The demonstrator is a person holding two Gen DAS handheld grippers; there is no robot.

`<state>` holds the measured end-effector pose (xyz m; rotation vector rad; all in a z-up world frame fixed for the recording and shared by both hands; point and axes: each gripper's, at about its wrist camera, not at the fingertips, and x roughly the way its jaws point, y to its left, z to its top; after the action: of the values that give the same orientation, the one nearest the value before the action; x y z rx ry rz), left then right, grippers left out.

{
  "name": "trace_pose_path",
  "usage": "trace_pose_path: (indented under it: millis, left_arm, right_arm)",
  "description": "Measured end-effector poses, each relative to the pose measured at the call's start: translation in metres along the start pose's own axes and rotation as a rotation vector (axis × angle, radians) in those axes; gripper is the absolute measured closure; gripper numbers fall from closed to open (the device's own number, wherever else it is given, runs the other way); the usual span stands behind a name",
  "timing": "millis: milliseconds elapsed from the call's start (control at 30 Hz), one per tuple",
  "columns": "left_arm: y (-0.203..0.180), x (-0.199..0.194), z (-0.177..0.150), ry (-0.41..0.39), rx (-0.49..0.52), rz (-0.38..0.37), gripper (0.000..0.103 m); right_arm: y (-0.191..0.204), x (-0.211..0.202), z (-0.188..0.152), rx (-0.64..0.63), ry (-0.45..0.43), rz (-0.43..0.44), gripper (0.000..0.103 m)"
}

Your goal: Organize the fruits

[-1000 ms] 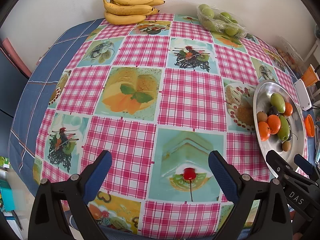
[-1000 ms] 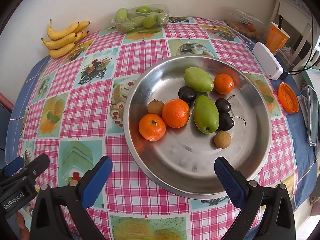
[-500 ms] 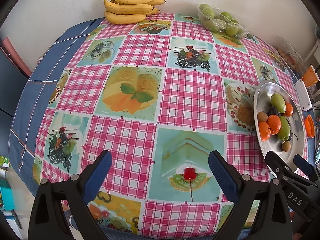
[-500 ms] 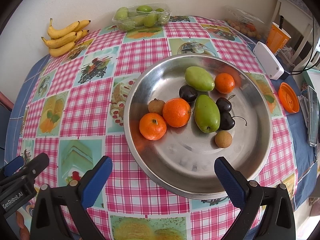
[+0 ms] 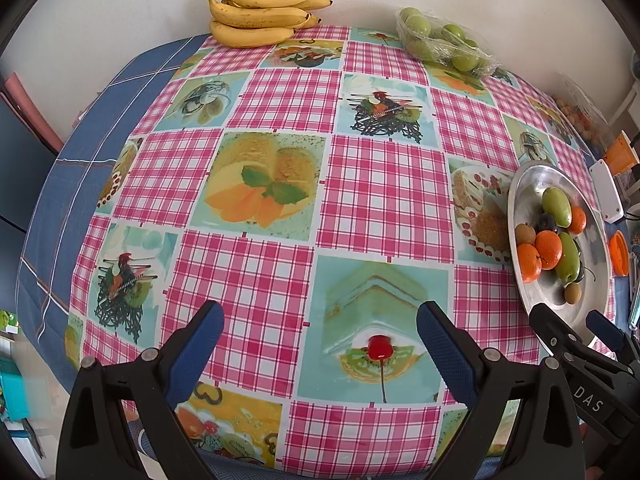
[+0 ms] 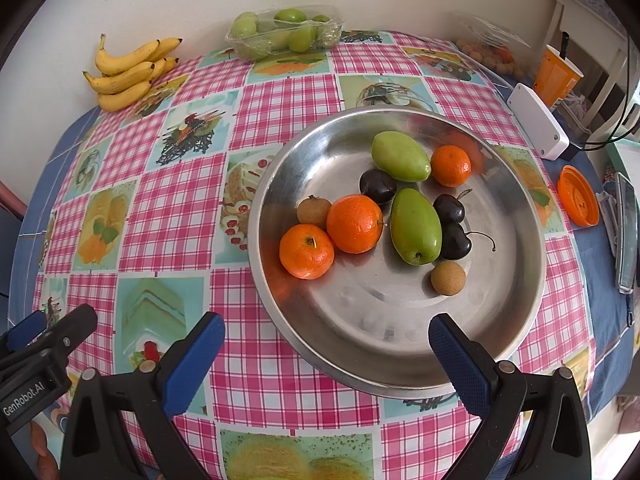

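Note:
A round steel tray [image 6: 512, 288] holds three oranges [image 6: 354, 223], two green mangoes [image 6: 416, 226], dark cherries [image 6: 449, 209] and two small brown fruits [image 6: 448, 277]. My right gripper [image 6: 324, 344] is open and empty, just above the tray's near rim. My left gripper [image 5: 320, 332] is open and empty over the pink checked cloth, left of the tray [image 5: 520, 184]. Bananas [image 5: 256, 14] and a clear pack of green fruit [image 5: 444, 42] lie at the far edge. The right gripper shows at the left wrist view's lower right [image 5: 576, 332].
Right of the tray lie a white box [image 6: 538, 122], an orange lid [image 6: 578, 196], an orange cup [image 6: 556, 76] and a clear pack of small orange fruit [image 6: 486, 54]. The blue under-cloth [image 5: 72, 168] shows at the table's left edge.
Both grippers have barely shifted; the view has moved slightly. Nothing was grasped or released.

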<state>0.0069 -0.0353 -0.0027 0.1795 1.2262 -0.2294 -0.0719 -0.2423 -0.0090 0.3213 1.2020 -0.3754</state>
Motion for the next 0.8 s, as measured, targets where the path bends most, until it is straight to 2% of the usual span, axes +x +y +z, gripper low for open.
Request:
trace_pose_path:
  millis: [800]
  left_arm:
    - [-0.0003,0.0013,-0.0023,0.005,-0.001,0.014,0.006]
  right_arm:
    - [0.0005,0.0006,-0.0003,-0.002,0.004,-0.001,0.0]
